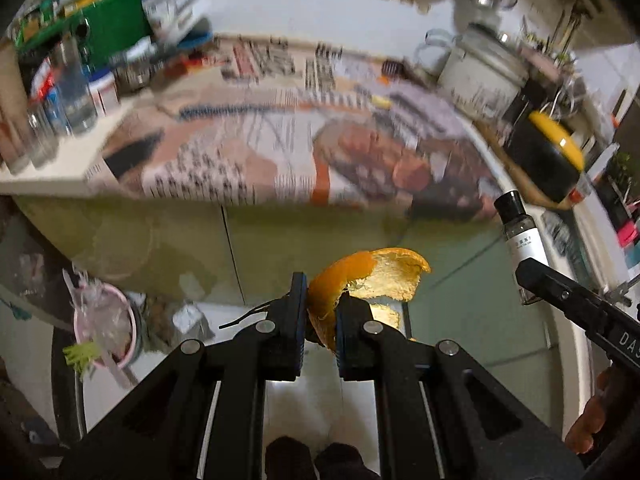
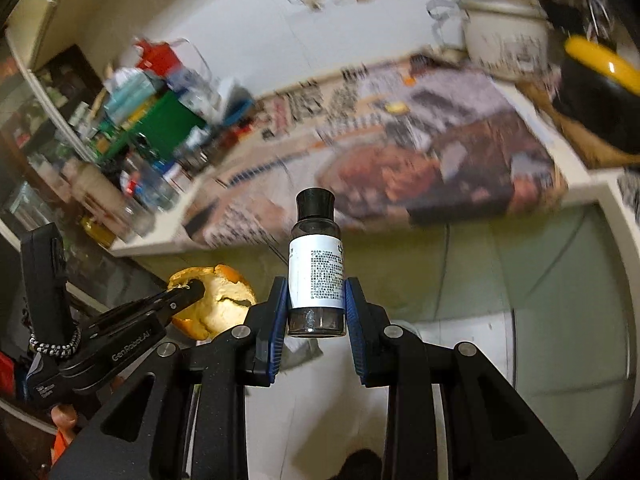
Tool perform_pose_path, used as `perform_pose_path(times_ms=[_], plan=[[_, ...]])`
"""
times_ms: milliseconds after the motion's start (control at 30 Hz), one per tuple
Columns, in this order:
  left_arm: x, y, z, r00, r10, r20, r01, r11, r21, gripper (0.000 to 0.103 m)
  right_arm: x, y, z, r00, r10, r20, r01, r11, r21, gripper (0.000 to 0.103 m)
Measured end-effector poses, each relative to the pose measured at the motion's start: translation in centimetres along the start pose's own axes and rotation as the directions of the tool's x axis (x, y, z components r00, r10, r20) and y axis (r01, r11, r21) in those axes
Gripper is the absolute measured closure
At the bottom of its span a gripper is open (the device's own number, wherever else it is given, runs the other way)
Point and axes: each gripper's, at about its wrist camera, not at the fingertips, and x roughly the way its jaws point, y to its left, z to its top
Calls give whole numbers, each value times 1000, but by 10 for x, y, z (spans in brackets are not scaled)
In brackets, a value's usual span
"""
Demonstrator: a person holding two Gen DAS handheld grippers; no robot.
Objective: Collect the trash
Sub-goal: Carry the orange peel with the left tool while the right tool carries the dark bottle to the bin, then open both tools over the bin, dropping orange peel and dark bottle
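Note:
My left gripper (image 1: 322, 304) is shut on an orange peel (image 1: 372, 280), held in the air in front of the table edge. The peel also shows in the right wrist view (image 2: 222, 304), pinched by the left gripper (image 2: 192, 290). My right gripper (image 2: 316, 300) is shut on a small bottle (image 2: 316, 268) with a black cap and white label, held upright. The bottle also shows at the right of the left wrist view (image 1: 520, 240), in the right gripper (image 1: 532, 280).
A table covered with newspaper (image 1: 280, 140) lies ahead, with jars and boxes (image 1: 80, 60) at its left, a white pot (image 1: 480, 68) and a black-and-yellow bowl (image 1: 548, 156) at its right. A pink bin with a plastic bag (image 1: 108, 320) stands on the floor at lower left.

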Motion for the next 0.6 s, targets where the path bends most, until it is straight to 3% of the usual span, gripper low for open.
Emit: perform_pose_path(times_ms=[333, 600], plan=[[145, -8, -64, 992, 36, -117, -42, 998, -47, 92, 103, -100, -47, 990, -80, -115, 82, 996, 19, 77], [293, 8, -129, 976, 32, -215, -43, 998, -44, 92, 214, -160, -99, 983, -72, -169, 80, 996, 39, 77]])
